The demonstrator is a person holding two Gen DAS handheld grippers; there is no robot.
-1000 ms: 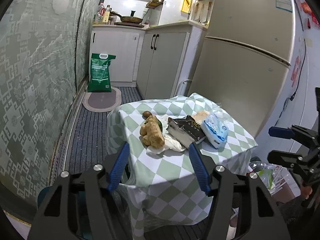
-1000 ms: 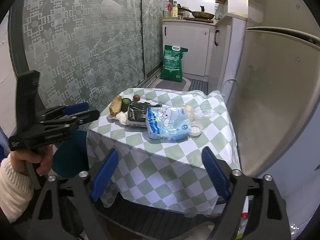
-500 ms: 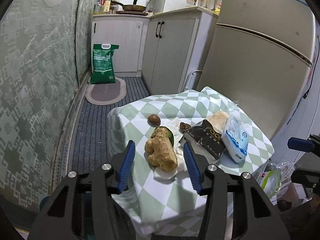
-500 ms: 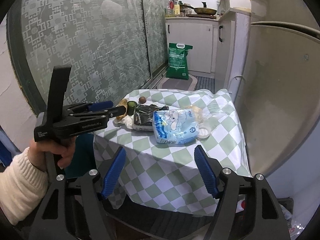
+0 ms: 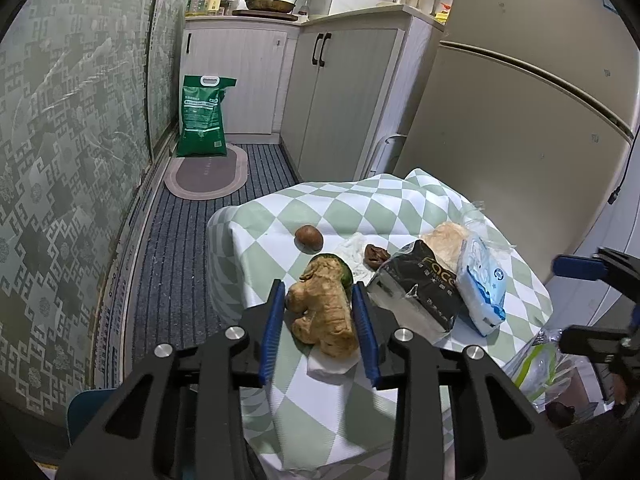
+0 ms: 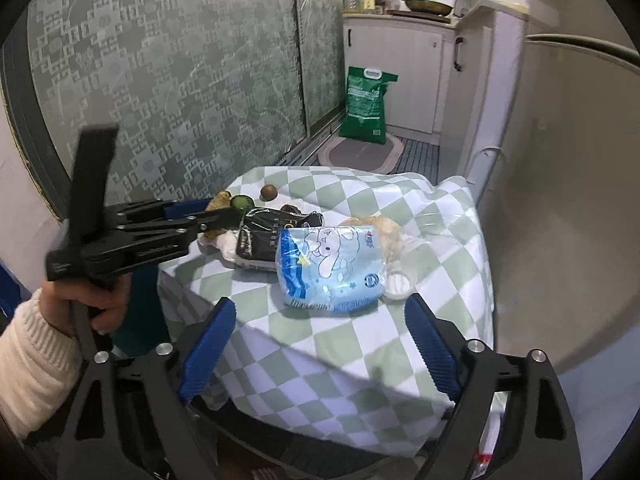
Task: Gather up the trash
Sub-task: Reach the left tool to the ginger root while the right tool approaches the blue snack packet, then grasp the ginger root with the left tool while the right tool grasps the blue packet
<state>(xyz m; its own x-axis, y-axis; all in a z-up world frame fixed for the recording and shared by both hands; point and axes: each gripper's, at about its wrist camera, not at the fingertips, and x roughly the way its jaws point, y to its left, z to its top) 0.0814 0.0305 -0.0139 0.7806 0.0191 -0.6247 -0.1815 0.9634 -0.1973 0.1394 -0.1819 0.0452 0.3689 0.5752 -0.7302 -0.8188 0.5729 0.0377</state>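
Left gripper (image 5: 320,312) is straddling the ginger root (image 5: 325,312) at the near edge of the checkered table (image 5: 360,208), pads possibly touching it, not clearly clamped. Right gripper (image 6: 320,344) is hanging wide open. Next: squeezing, lifting.

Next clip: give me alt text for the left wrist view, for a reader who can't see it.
The left gripper straddles a knobbly piece of ginger lying on a green-and-white checked tablecloth, jaws close on both sides; contact is unclear. Beside it lie a black packet, a blue-and-white tissue pack and a small brown round fruit.
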